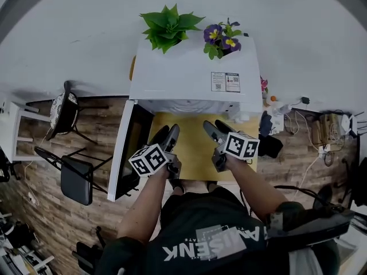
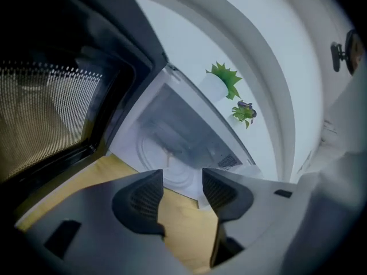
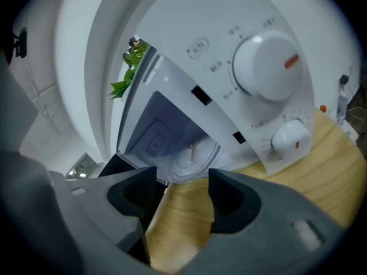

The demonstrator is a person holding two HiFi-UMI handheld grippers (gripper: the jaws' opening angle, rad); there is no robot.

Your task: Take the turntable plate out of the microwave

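We face the white microwave (image 1: 195, 76), its door (image 1: 131, 145) swung open at the left over the wooden table (image 1: 192, 156), the glass turntable plate (image 3: 195, 156) lying inside on its floor, and our left gripper (image 1: 166, 135) and right gripper (image 1: 217, 128) hover before the opening, jaws apart and empty.

Left gripper view: turntable plate (image 2: 172, 164) near rim is hidden behind left gripper (image 2: 183, 175) fingers, far part blurred. Right gripper view: right gripper (image 3: 182, 173) fingers cover the plate's lower edge; print (image 3: 226, 67) by the dials too small to read. Head view: microwave (image 1: 195, 79) top blocks the cavity, plate unseen. Stickers (image 1: 225, 82) on top unreadable.
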